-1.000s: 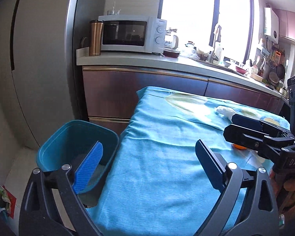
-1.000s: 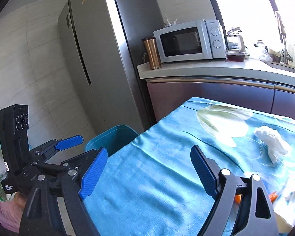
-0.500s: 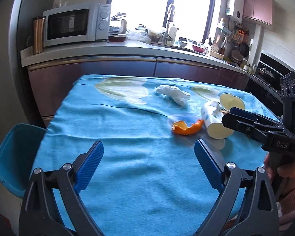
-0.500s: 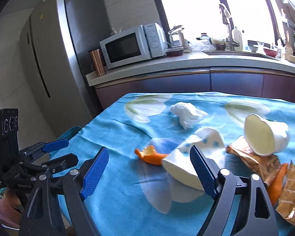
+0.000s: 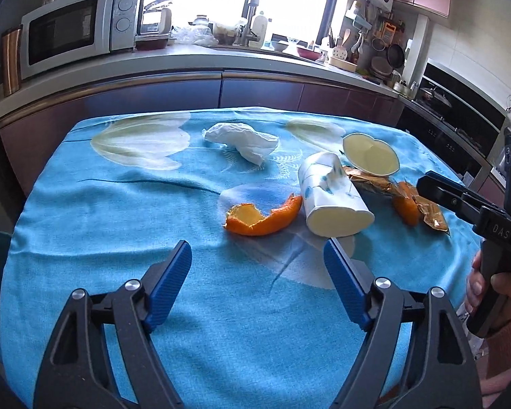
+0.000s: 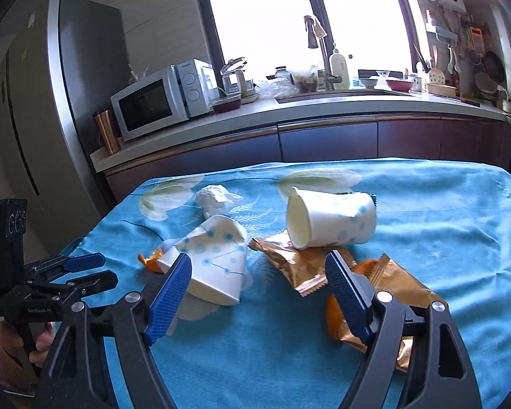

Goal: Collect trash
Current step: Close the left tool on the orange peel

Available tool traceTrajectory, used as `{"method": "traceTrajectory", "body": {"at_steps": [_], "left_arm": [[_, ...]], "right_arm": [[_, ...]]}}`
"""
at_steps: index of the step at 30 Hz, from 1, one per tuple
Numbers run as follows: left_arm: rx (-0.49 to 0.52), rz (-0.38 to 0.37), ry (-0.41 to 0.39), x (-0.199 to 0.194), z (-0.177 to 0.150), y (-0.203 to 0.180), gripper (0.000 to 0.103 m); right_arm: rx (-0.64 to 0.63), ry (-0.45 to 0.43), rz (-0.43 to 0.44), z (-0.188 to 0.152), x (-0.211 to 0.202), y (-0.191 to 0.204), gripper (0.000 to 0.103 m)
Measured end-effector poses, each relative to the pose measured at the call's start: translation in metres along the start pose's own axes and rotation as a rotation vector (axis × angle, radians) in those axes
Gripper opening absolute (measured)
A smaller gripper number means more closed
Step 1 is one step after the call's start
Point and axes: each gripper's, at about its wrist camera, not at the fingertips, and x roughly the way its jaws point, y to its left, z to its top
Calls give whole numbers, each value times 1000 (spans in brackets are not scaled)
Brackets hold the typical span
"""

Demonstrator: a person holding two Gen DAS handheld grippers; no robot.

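Left wrist view
- Left tongs: hanging spread above the blue cloth, jaws closing, nothing lying between the blue pads.
- Worktop: wearing a blue cloth printed with pale flowers; all the trash is lying on it.
- Orange peel: curling just ahead of the left tongs, its right tip touching the crushed cup.
- Crushed cup: lying on its side, its flattened mouth facing the camera, just ahead of the right-hand pad.
- Second cup: lying behind the crushed one, mouth showing.
- Tissue: sitting crumpled farther back, apart from the cups.
- Gold wrapper: lying to the right of the cups with a second piece of peel resting against it.
- Right tongs: reaching in from the right edge above the wrapper, a hand gripping the handle; how wide they stand cannot be told from here.

Right wrist view
- Right tongs: standing spread, jaws closing, pads pressing on nothing; the crushed cup and a gold wrapper are lying beyond the gap.
- Second cup: resting on its side on the wrapper's far end.
- Second wrapper: lying at the right pad, over a piece of peel.
- Tissue: sitting near the far edge.
- Left tongs: showing at the left, spread, nothing between them.
- Counter: running behind, carrying a microwave.
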Motion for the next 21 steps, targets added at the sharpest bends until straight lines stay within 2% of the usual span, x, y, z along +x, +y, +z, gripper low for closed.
{"method": "traceTrajectory", "body": {"at_steps": [5,11,21], "left_arm": [[8,24,75,26,11,3,70],[15,38,121,46,17,7,70],[15,41,146,61,25,9,67]], "right_arm": [[14,10,-35,-5,-3,-17,77],[30,23,-82,-9,-5,-33,75],[-17,115,-198,-29,-6,-57,75]]}}
